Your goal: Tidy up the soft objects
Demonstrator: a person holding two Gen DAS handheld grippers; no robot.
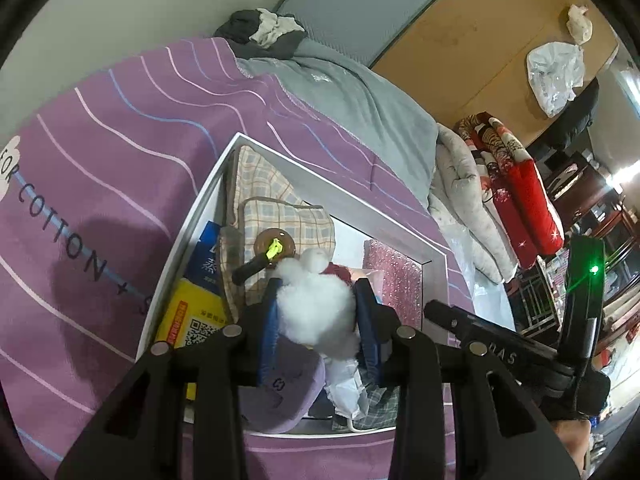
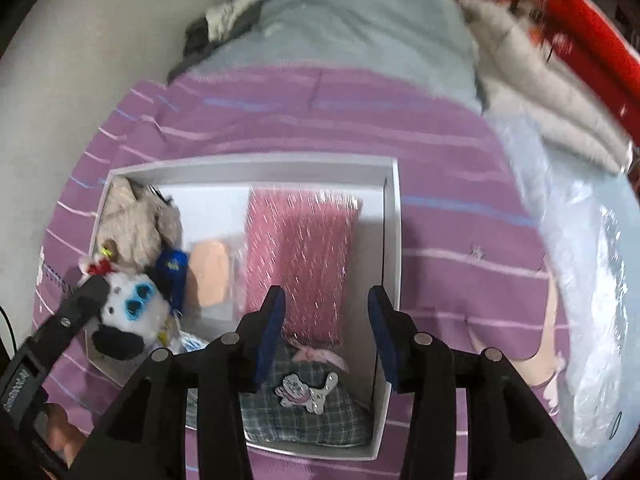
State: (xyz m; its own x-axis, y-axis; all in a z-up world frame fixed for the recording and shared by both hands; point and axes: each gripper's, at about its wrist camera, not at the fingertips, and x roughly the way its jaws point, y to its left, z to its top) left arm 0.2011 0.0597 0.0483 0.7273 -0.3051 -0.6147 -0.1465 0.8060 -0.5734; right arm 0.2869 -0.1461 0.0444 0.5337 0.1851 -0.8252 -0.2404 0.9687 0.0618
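- Blue-padded fingers of the left gripper (image 1: pixel 320 320) clamp a white plush toy (image 1: pixel 318 312) from both sides, seen from the left wrist camera; the toy hangs just above the left part of a white box (image 1: pixel 200 200) set on a purple striped bedspread (image 1: pixel 100 140).
- From this view only the toy's fluffy white back shows, its long axis running roughly up the picture, with a small round pompom and a scrap of red at the far end.
- Below it lie a checked cushion (image 1: pixel 276 216), a blue-and-yellow packet (image 1: pixel 192 300) and a purple slipper (image 1: pixel 288 384).
- Right gripper (image 2: pixel 327 336), in the right wrist view, hangs with its jaws apart and nothing between them, over a grey plaid pouch (image 2: pixel 304 412) and a glittery pink bag (image 2: pixel 304 256) in the box's right half.
- Only this camera shows the toy's face (image 2: pixel 128 308): blue eye patches, black ears, a red bow at the top, tilted towards the upper left at the box's left edge.
- Motion blur softens this view.
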